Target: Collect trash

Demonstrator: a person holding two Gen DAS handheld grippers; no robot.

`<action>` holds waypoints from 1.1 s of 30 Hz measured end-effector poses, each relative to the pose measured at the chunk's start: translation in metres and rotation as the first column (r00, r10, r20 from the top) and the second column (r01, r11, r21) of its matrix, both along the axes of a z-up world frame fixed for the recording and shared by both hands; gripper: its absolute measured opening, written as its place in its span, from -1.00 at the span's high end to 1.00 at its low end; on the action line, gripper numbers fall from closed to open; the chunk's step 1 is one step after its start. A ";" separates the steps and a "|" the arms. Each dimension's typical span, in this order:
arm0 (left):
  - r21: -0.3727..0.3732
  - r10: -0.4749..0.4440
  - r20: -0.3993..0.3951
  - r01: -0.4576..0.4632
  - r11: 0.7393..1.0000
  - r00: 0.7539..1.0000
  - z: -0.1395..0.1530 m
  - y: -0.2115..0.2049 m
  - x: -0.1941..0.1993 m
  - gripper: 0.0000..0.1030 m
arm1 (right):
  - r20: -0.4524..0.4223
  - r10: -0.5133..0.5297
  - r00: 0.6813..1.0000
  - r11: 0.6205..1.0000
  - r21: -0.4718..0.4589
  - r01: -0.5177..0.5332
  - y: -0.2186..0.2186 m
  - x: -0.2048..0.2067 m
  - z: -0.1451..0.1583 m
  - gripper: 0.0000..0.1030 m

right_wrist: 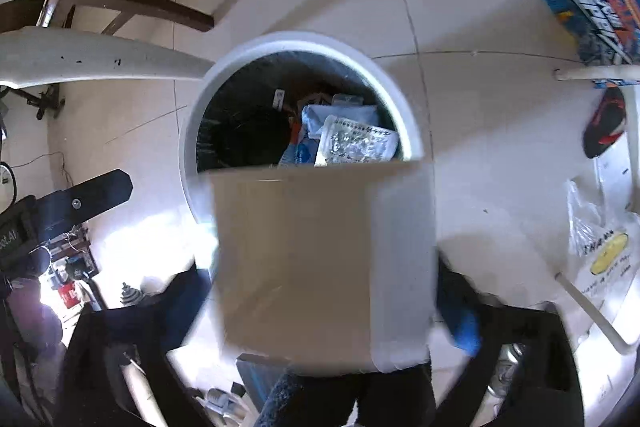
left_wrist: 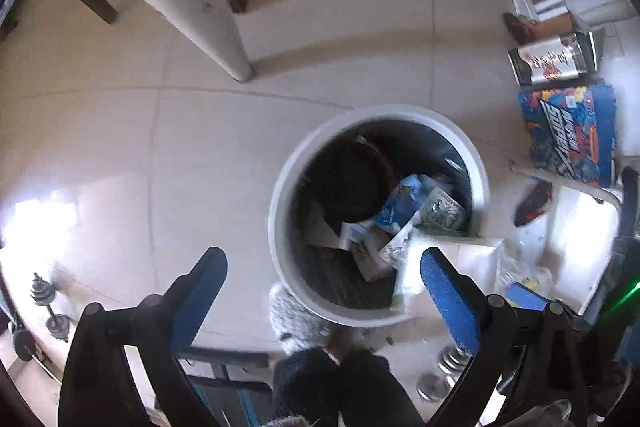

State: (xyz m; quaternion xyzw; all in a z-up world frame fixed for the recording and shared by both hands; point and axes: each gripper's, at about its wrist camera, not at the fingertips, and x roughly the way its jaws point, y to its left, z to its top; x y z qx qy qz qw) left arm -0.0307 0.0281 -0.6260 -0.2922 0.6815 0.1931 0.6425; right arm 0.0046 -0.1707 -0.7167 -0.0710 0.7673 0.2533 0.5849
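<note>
Standing on the tiled floor, a white bin (left_wrist: 280,227) was filled with wrappers (left_wrist: 404,211) and packets. A pale box (right_wrist: 324,267) was framed between the right gripper (right_wrist: 320,303)'s wide-spread jaws, contact being indiscernible. The left gripper (left_wrist: 324,267) was seen wide open, holding nothing.

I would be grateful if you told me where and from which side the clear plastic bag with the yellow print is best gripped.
Probably at the clear plastic bag's crumpled end, coming straight down from above. The printed part seems to lie flat, leaving nothing for the fingers to close on, while the crumpled end looks bunched into raised folds.
</note>
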 end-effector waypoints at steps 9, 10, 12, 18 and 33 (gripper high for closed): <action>0.080 0.025 -0.014 -0.024 0.996 1.000 0.039 -0.013 -0.032 -0.92 | 0.145 0.078 0.986 0.992 -0.110 -0.062 -0.007 -0.003 0.042 -1.00; 0.089 0.026 -0.016 -0.025 0.996 1.000 0.048 -0.017 -0.037 -0.92 | 0.156 0.084 0.984 0.990 -0.127 -0.065 -0.009 -0.004 0.048 -1.00; 0.099 0.033 -0.023 -0.030 0.995 0.999 0.059 -0.024 -0.043 -0.92 | 0.179 0.096 0.979 0.987 -0.144 -0.070 -0.016 -0.005 0.063 -1.00; 0.127 0.038 -0.016 -0.036 0.991 0.999 0.129 -0.043 -0.063 -0.92 | 0.216 0.115 0.970 0.985 -0.151 -0.084 -0.029 -0.012 0.131 -1.00; 0.121 -0.090 0.156 0.071 0.990 0.984 0.406 -0.088 -0.099 -0.92 | 0.318 0.096 0.943 0.995 -0.031 -0.090 -0.068 -0.051 0.452 -1.00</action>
